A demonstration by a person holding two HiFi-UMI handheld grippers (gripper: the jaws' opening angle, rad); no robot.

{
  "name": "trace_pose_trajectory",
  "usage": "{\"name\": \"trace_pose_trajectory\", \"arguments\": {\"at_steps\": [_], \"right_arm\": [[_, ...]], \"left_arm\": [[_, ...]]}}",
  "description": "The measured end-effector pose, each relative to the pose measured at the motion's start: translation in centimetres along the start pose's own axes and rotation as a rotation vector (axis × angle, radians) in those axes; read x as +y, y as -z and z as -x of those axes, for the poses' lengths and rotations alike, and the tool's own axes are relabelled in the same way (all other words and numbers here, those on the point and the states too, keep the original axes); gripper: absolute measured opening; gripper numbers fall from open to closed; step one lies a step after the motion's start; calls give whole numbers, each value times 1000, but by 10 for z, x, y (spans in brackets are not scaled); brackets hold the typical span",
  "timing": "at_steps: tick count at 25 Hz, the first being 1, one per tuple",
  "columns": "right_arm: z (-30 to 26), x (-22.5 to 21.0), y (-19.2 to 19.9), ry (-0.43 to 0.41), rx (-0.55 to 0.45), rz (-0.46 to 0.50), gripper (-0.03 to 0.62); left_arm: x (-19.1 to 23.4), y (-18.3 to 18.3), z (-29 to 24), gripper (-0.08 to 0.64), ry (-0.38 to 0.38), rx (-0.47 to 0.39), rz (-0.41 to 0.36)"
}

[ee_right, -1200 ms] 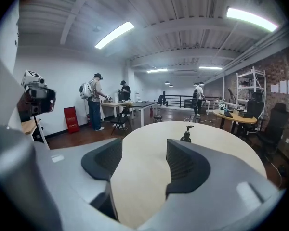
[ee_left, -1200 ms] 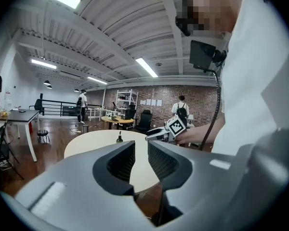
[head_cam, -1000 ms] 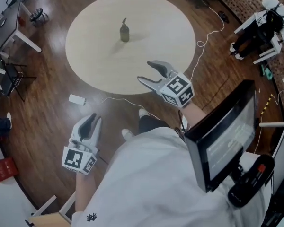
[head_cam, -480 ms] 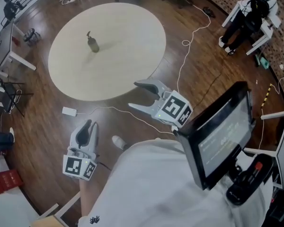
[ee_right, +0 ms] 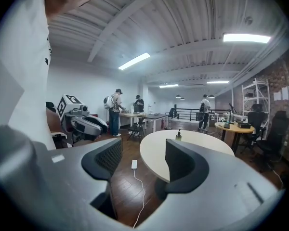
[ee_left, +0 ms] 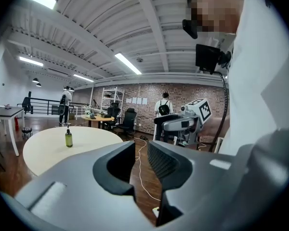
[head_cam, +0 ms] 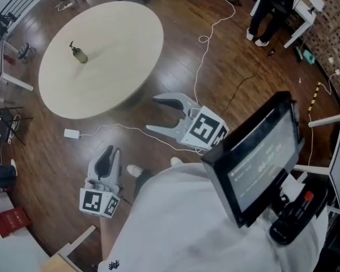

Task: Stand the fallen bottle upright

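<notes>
Well, bottle [head_cam: 79, 54] upright on round table [head_cam: 119, 50], L tool [head_cam: 106, 154] nearly closed, R tool [head_cam: 151, 114] wide, both empty.

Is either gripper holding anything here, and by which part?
Nothing is held. Left gripper and right gripper are empty; the bottle stands untouched on the table.

Open-plan loft office, used as a robotics workspace.
- Shell: brick wall [ee_left: 178, 93]; exposed ceiling beams [ee_left: 149, 28] with strip lights [ee_left: 128, 63]; dark wooden floor [head_cam: 232, 67]; a railing [ee_right: 188, 113] along the far edge.
- Furniture: large round table [head_cam: 113, 44], a smaller round one [ee_right: 233, 126], rectangular desks [ee_right: 147, 115], wheeled office chairs [ee_right: 274, 134], metal shelving rack [ee_left: 111, 97].
- Equipment: loose white cable [ee_right: 142, 193] across the floor, power adapter [head_cam: 71, 133], a monitor [head_cam: 260, 163].
- Occupants: people [ee_right: 114, 110] standing at the desks, some with backpacks.
</notes>
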State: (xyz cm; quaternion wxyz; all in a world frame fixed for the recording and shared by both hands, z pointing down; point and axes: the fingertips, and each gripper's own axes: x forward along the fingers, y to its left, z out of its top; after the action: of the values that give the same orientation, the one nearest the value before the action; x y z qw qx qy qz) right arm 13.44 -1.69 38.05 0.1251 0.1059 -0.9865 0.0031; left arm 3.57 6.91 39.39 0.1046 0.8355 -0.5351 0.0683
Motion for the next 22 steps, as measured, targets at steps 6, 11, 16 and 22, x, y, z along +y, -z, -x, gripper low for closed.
{"name": "trace_pose_trajectory", "arguments": {"at_steps": [6, 11, 16, 22], "right_arm": [[29, 5, -3, 21, -6, 16, 270], [35, 16, -4, -1, -10, 34, 260], [22, 37, -6, -53, -1, 59, 252], [4, 70, -16, -101, 15, 105, 242]], "left_arm": [[-26, -10, 3, 81, 6, 9, -37], [-38, -11, 21, 81, -41, 25, -37], [-39, -4, 50, 81, -104, 32, -24], [-29, 1, 90, 81, -169, -16, -17]]}}
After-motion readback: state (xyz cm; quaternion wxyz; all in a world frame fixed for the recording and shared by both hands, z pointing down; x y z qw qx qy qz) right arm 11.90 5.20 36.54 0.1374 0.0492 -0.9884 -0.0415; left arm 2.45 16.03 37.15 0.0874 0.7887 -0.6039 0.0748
